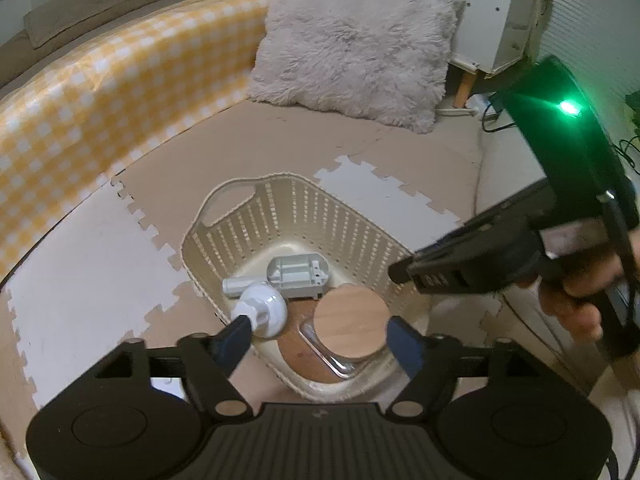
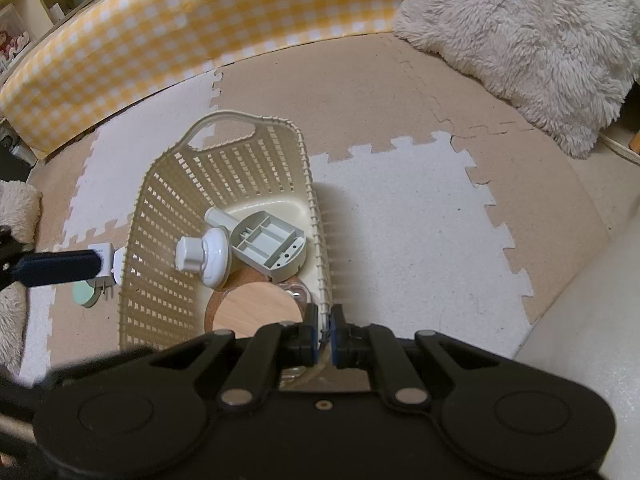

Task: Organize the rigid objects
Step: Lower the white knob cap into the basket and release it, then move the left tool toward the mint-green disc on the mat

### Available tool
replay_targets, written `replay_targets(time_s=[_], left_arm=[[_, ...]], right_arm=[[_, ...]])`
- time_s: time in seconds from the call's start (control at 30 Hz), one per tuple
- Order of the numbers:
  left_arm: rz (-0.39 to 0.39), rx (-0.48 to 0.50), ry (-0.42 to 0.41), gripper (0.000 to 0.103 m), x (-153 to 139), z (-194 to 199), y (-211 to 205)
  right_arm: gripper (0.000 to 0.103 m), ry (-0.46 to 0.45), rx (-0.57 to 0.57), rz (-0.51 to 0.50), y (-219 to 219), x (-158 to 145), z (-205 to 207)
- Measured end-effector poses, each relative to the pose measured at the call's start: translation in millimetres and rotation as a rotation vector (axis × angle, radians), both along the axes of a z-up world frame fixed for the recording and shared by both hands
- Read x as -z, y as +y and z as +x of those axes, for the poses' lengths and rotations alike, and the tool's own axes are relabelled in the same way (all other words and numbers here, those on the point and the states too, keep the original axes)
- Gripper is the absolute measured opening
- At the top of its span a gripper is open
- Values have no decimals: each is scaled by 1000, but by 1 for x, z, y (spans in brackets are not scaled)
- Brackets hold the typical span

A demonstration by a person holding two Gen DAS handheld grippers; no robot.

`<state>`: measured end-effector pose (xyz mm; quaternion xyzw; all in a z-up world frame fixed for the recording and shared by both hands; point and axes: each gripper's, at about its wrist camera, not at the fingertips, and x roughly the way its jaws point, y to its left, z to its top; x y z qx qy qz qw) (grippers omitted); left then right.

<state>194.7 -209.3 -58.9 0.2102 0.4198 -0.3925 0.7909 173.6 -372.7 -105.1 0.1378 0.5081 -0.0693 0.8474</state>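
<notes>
A cream slatted basket [image 1: 224, 196] [image 2: 224, 118] stands on the foam floor mat. In it lie a white knob-shaped part [image 1: 262, 312] [image 2: 208, 254], a grey plastic housing [image 1: 298, 274] [image 2: 272, 246] and a glass jar with a round wooden lid [image 1: 350, 320] [image 2: 256, 308] on a cork disc [image 2: 248, 276]. My left gripper [image 1: 320, 340] hovers open above the jar, gripping nothing. One of its fingers [image 2: 56, 268] shows left of the basket. My right gripper [image 2: 325, 326] [image 1: 404, 274], in a person's hand, is shut on the basket's near right rim.
A white plug [image 2: 106, 264] and a pale green disc [image 2: 86, 294] lie on the mat left of the basket. A fluffy pillow [image 1: 352, 40] [image 2: 520, 40] and a yellow checked bumper [image 1: 100, 92] [image 2: 180, 24] border the mat. A white cabinet [image 1: 492, 12] and cables [image 1: 492, 116] sit beyond.
</notes>
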Motion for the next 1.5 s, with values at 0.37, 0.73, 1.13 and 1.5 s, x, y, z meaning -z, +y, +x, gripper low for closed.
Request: replay_targets(time_s=[0.37, 0.73, 1.13, 1.5], left_arm=[[-45, -40, 3, 99, 0, -16, 36], [-54, -186, -8, 103, 24, -7, 85], [-37, -332, 5, 103, 61, 26, 130], [67, -375, -59, 88, 87, 62, 151]], right_arm=[[6, 0, -1, -1, 0, 0, 0], [6, 1, -2, -4, 0, 0, 0], [6, -1, -3, -6, 0, 0, 0], [6, -4, -5, -10, 0, -1, -1]])
